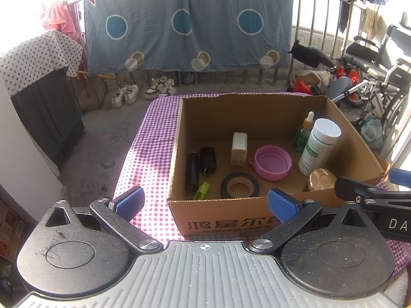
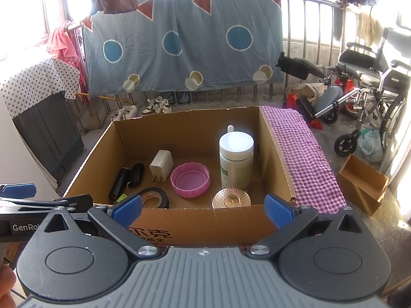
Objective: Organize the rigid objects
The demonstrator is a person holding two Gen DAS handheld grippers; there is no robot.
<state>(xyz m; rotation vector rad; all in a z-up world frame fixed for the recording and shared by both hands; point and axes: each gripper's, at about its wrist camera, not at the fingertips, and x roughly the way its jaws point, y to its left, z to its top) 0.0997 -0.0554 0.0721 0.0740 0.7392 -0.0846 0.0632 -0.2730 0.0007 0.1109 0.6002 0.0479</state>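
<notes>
Two claws hang side by side at the near edge of the table, both with blue pads spread apart and holding nothing: the left claw [image 1: 204,202] and the right claw [image 2: 204,210]. Just beyond them stands an open cardboard box [image 2: 205,224] on the purple checked cloth [image 1: 154,128] that covers the table.

Inside the box, nearest its front wall, lie a roll of black tape [image 1: 239,185] flat on the floor, a small green clip [image 1: 202,190] to its left, and a gold ribbed lid [image 2: 231,198] toward the right front corner. Further in sit two black cylinders [image 1: 200,166] by the left wall, a pink cap [image 1: 272,162] lying open side up in the middle, and a white charger plug [image 1: 239,148] standing on end behind it. A tall white bottle [image 2: 236,160] stands upright by the right wall, with a green dropper bottle [image 1: 303,136] just behind it, nearly hidden in the right view.

Everything looks stiff and light. The tall bottle is probably smooth, so a grip across its body below the cap seems safest; it could tip against the dropper bottle, which may be glass. The tape would take a pinch through its wall, the pink cap at its rim, the charger across its flat sides.
</notes>
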